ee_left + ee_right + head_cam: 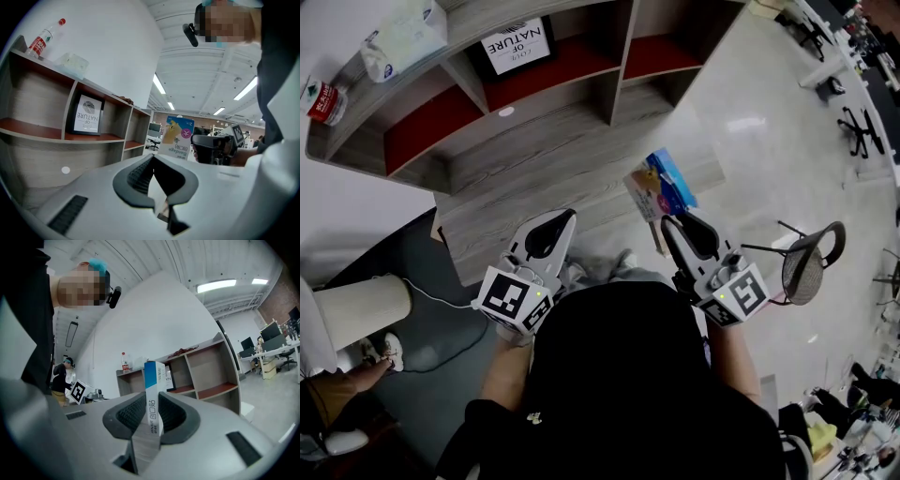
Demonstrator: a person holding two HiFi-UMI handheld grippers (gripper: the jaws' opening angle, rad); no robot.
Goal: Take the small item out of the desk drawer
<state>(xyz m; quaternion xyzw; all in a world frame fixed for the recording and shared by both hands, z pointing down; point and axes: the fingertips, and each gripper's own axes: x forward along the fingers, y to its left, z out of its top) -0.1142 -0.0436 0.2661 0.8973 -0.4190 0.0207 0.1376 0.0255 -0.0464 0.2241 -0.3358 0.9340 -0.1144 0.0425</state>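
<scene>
A small blue and white bandage box (pixel 661 187) stands upright between the jaws of my right gripper (pixel 667 223), which is shut on its lower part. In the right gripper view the box (pixel 153 376) rises from between the ribbed pads (pixel 131 414). From the left gripper view, the same box (pixel 177 138) shows beside the right gripper (pixel 213 147). My left gripper (pixel 570 217) is held at the left, level with the right one, its tips together and nothing in it (pixel 152 159). Both hang in front of the wooden desk (pixel 544 159). No drawer shows.
A wooden shelf unit (pixel 609 94) with red shelf boards stands on the desk. It holds a framed sign (pixel 517 44), with a tissue pack (pixel 403 37) and a bottle (pixel 323 101) on top. A mesh chair (pixel 811 262) stands on the floor at the right.
</scene>
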